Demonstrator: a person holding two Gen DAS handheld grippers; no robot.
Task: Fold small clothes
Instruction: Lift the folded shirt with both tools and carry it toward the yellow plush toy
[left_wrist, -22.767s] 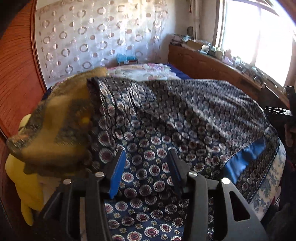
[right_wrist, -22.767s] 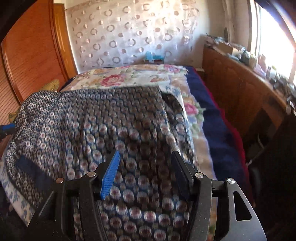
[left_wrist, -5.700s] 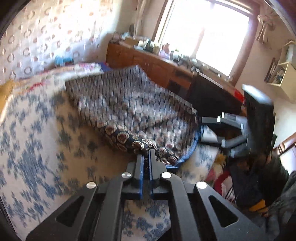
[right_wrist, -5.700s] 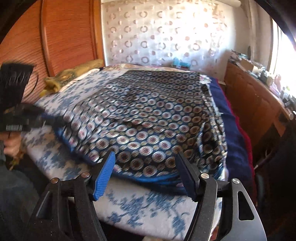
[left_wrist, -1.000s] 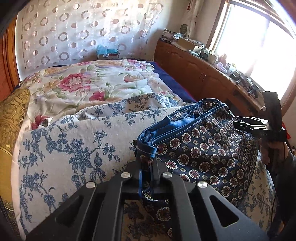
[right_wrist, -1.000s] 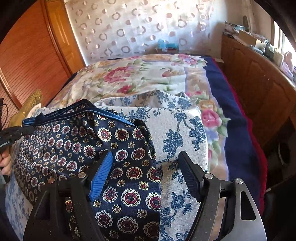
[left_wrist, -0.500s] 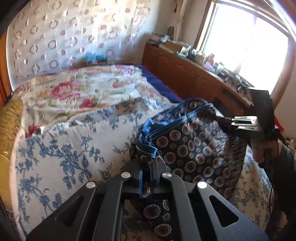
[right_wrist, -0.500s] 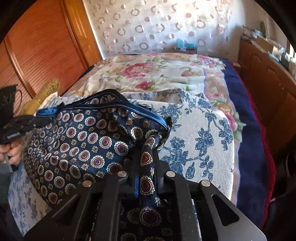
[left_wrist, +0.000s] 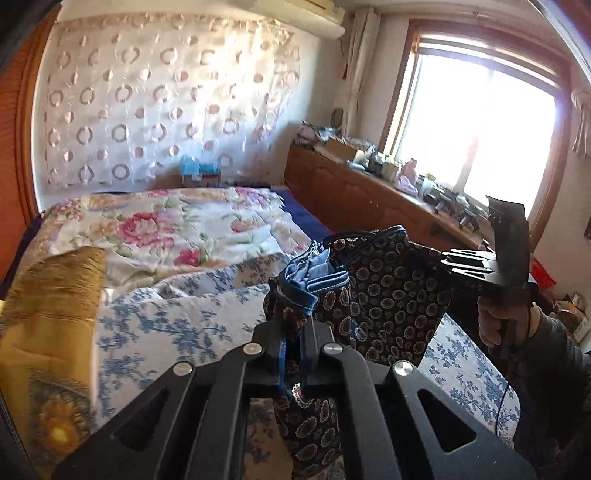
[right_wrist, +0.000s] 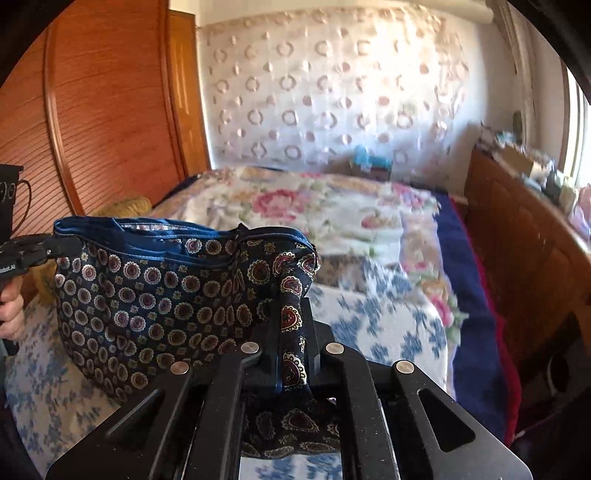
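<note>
Garment (right_wrist: 155, 291) corners vanish inside both clamped claws; background blurred

The bed (left_wrist: 303, 210) carries a blue-flowered white quilt (left_wrist: 166, 325) across its near end, and a rose-patterned cover (left_wrist: 177, 225) spreads over the far half. A gold cushion (left_wrist: 55, 288) lies on the left side, while navy bedding (right_wrist: 465, 280) runs along the right edge.
</note>
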